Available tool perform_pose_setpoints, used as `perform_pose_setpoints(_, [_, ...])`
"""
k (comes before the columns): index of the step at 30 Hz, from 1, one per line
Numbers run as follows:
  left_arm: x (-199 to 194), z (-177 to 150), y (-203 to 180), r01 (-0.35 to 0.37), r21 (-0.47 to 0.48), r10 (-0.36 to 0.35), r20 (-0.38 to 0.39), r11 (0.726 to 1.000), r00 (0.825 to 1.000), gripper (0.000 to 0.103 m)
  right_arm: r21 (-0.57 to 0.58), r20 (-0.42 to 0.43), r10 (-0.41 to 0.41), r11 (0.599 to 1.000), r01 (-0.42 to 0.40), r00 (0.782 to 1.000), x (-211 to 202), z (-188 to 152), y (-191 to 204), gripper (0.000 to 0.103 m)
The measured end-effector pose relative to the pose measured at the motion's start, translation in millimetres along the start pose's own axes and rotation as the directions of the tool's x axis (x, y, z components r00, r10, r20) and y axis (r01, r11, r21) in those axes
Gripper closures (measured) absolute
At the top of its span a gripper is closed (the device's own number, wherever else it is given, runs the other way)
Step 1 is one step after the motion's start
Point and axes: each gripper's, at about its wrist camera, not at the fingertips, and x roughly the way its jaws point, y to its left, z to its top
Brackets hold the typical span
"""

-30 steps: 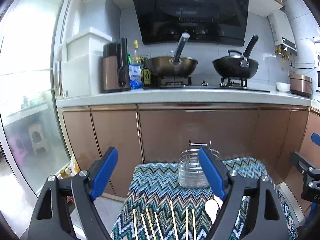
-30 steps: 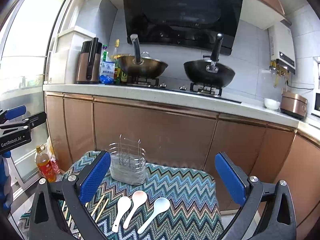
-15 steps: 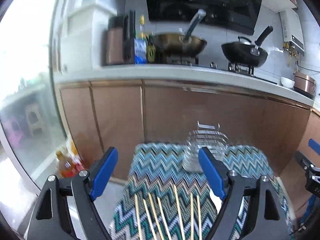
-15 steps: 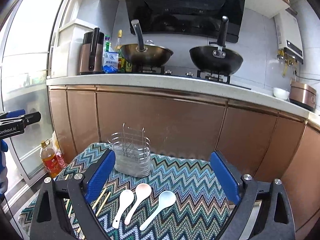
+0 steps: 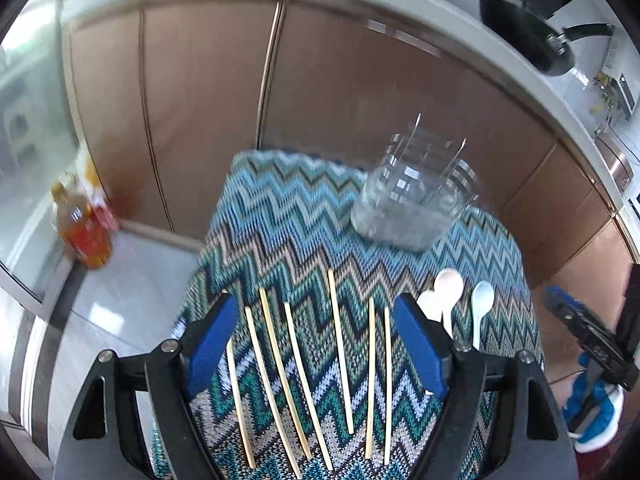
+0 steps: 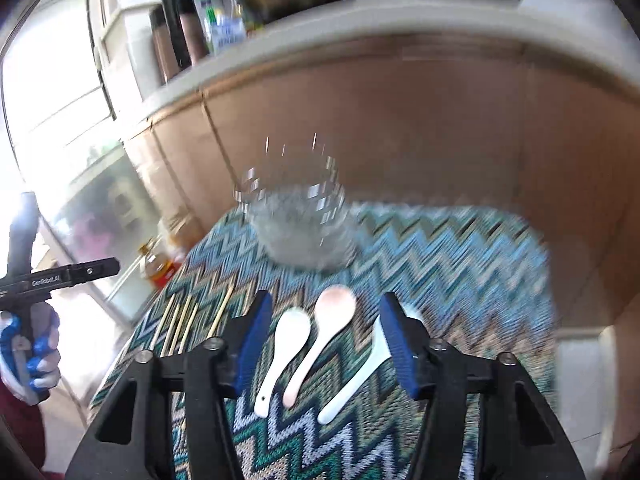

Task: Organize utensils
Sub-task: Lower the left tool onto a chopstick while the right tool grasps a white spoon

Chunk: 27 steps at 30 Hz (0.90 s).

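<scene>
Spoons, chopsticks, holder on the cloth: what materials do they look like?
Spoons: glossy white and pinkish, smooth, likely ceramic or melamine; can't tell which.
Chopsticks: thin, pale tan, matte, probably bamboo or wood.
Holder: clear walls with shiny wire dividers, likely plastic or glass plus metal; blurred.
Cloth: knitted zigzag fabric, stitches visible.

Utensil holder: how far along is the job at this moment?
Nothing is done yet: the holder looks empty. All seven chopsticks and three spoons lie on the cloth. In hand: nothing. The left gripper hangs open over the chopsticks; the right gripper, its fingers just closing, frames two spoons without touching them. Every utensil is left to move.
</scene>
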Motion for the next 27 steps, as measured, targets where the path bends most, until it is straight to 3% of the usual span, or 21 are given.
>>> perform_pose_setpoints(3, [24.5,1.5,8.5,0.015,-0.021,-0.017,-0.074,1.000,0.997,0.036,0.014,-0.101,0.062,0.998,-0.060,0.993,41.1,-2.9,-12.7,0.064])
perform_pose_setpoints(7, [51.2,4.3,17.3,0.022,-0.050,-0.029,-0.150,0.998,0.988,0.043,0.000,-0.173,0.065,0.998,-0.066,0.983,78.4,-1.0,-19.6,0.071])
perform_pose_setpoints(16, [100.5,9.0,37.0,-0.002,-0.101,-0.027,-0.284,0.995,0.958,0.060,-0.049,-0.232,0.048,0.997,-0.061,0.972,114.5,10.5,-24.1,0.072])
perform_pose_setpoints(27, [141.0,11.4,51.3,-0.046,-0.131,-0.005,-0.366,0.990,0.931,0.074,-0.042,-0.274,0.066,0.996,-0.080,0.960,136.0,14.0,-30.8,0.079])
